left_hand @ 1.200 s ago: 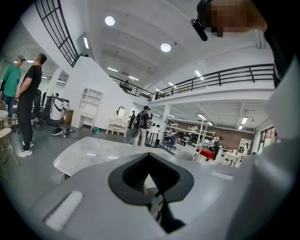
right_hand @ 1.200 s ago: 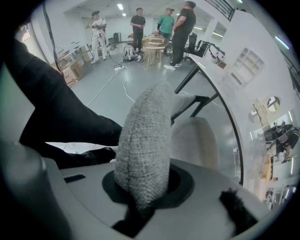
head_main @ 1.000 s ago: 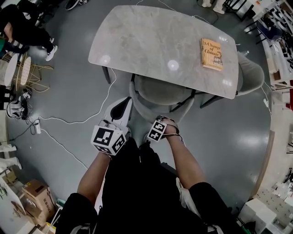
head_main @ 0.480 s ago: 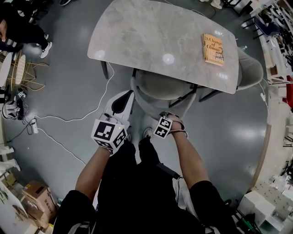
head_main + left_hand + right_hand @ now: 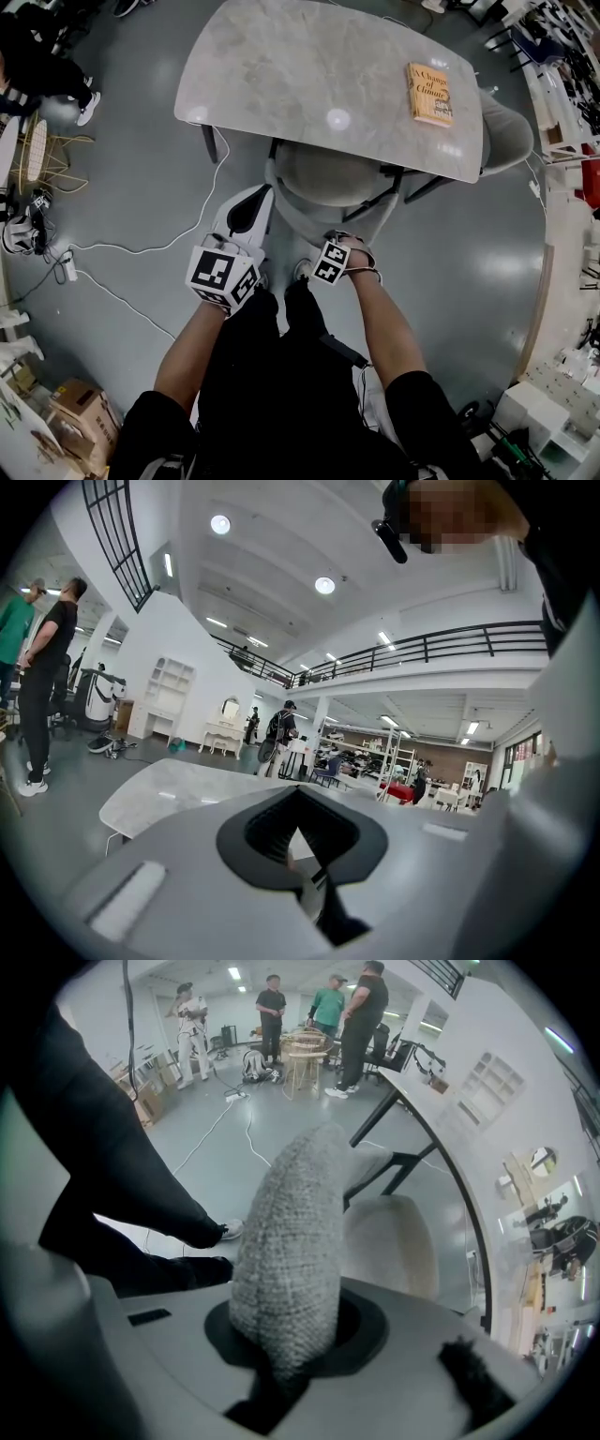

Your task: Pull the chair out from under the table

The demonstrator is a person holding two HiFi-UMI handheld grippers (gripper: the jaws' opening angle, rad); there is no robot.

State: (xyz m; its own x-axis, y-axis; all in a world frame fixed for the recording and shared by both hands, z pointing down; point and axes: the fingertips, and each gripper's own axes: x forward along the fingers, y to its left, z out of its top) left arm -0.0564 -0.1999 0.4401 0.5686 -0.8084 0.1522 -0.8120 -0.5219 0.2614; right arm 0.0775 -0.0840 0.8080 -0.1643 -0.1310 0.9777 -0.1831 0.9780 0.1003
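Observation:
A grey bouclé chair (image 5: pixel 323 178) stands tucked under the marble-topped table (image 5: pixel 309 66), with its curved backrest toward me. My right gripper (image 5: pixel 341 247) points steeply down and is shut on the backrest's top rim. In the right gripper view the nubbly rim (image 5: pixel 286 1232) fills the gap between the jaws, and the seat (image 5: pixel 389 1241) shows beyond it. My left gripper (image 5: pixel 261 199) is held nearly level beside the chair's left side, aimed at the table. It is shut with nothing between its jaws. The table top (image 5: pixel 159 794) shows past it in the left gripper view.
An orange book (image 5: pixel 429 94) lies on the table's right end, and a second grey chair (image 5: pixel 506 131) sits behind that end. White cables (image 5: pixel 141 248) cross the floor at left. People (image 5: pixel 37 56) stand at upper left, shelving and clutter line the right edge, and my legs (image 5: pixel 122 1213) are close behind.
Both grippers and the chair stay where they were relative to the table. Only the head view has shifted a little.

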